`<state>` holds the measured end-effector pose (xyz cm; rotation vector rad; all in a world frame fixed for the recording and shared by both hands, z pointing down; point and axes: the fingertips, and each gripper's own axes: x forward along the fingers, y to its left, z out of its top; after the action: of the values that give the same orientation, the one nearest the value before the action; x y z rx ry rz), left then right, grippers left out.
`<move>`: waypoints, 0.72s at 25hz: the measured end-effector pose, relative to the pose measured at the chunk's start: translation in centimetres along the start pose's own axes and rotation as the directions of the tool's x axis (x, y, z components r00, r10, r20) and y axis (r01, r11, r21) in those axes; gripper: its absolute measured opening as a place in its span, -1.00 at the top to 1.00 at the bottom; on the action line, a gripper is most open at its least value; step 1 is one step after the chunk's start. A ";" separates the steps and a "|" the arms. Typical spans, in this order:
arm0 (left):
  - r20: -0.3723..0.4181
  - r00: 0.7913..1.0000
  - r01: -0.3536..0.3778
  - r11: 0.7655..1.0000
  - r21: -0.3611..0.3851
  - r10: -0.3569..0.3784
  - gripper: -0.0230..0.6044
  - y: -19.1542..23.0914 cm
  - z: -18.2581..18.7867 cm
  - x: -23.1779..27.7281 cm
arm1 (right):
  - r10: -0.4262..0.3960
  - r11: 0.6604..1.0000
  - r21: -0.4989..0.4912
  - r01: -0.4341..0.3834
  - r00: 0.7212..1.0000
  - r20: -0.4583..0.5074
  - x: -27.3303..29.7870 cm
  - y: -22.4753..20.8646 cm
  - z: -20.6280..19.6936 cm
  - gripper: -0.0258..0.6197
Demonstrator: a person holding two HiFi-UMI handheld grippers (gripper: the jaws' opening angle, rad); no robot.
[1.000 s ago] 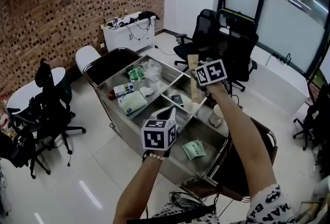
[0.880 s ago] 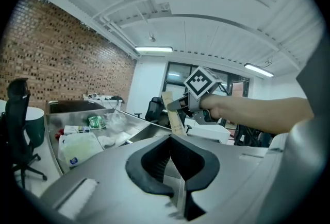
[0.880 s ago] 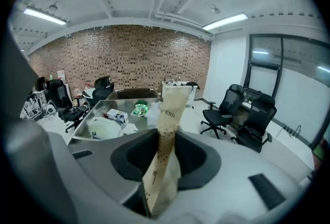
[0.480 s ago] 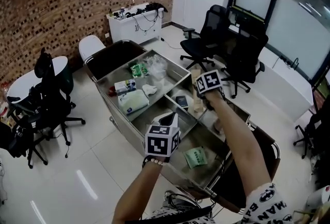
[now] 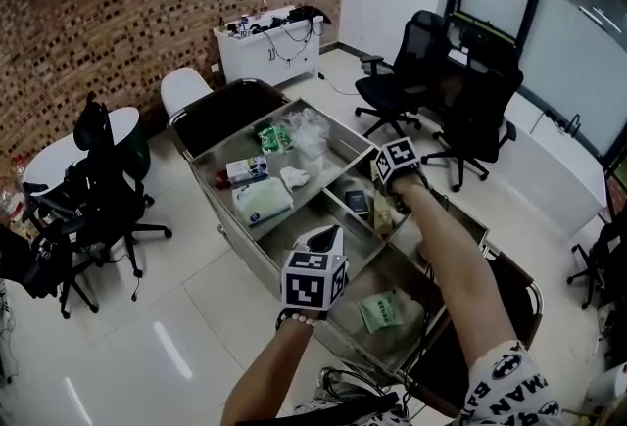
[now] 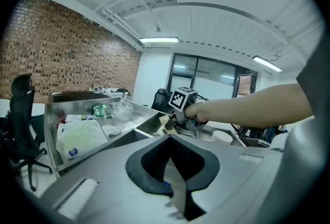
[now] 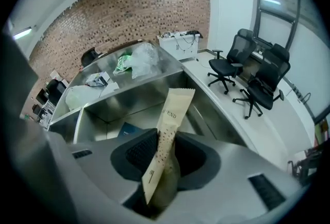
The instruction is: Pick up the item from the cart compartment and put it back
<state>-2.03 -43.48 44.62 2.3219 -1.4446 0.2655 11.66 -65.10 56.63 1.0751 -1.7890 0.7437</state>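
My right gripper (image 5: 388, 203) (image 7: 162, 162) is shut on a long beige paper packet (image 7: 168, 130), which stands upright between the pads. In the head view it hangs tilted down over the small middle compartment of the steel cart (image 5: 315, 117), where a dark blue flat item (image 5: 358, 202) (image 7: 127, 129) lies. The packet's lower end (image 5: 384, 216) is at the divider beside that item. My left gripper (image 5: 320, 240) (image 6: 175, 166) floats nearer to me over the cart's near edge, open with nothing between its fingers. The left gripper view shows the right gripper's marker cube (image 6: 182, 99).
The big compartment holds a white bag (image 5: 262, 202), a small box (image 5: 241, 169), a green pack (image 5: 272, 136) and crumpled clear plastic (image 5: 309, 130). A green sachet (image 5: 380, 310) lies in the near compartment. Black office chairs (image 5: 103, 189) (image 5: 411, 71) and a white desk (image 5: 269, 44) ring the cart.
My right gripper has dropped with the packet from above the cart down to the middle compartment and tipped more steeply. The left gripper has sunk a little.
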 end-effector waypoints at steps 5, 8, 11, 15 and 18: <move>0.002 1.000 -0.019 1.000 -0.010 0.019 0.93 1.0 -0.3 -0.2 | -0.049 0.997 -0.062 0.045 0.996 -0.074 1.3 -0.2 -0.1 0.53; 0.003 1.000 -0.026 1.000 -0.013 0.026 0.93 1.3 -0.4 -0.4 | -0.050 0.995 -0.088 0.041 0.993 -0.105 2.1 0.1 -0.5 0.53; 0.011 1.000 -0.025 1.000 -0.019 0.025 0.93 1.3 -0.4 -0.7 | -0.077 0.992 -0.114 0.061 0.987 -0.140 2.8 0.0 -1.0 0.50; 0.019 1.000 -0.023 1.000 -0.017 0.024 0.93 1.1 -0.2 -1.3 | -0.115 0.984 -0.154 0.092 0.982 -0.147 2.8 -0.5 -1.3 0.35; 0.026 0.999 -0.029 0.999 -0.015 0.030 0.93 1.2 -0.1 -1.9 | -0.131 0.980 -0.167 0.110 0.984 -0.123 2.0 -0.8 -0.8 0.22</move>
<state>-3.91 -42.32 44.34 2.3027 -1.4893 0.2331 12.20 -65.54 58.79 0.9939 -1.6249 0.5750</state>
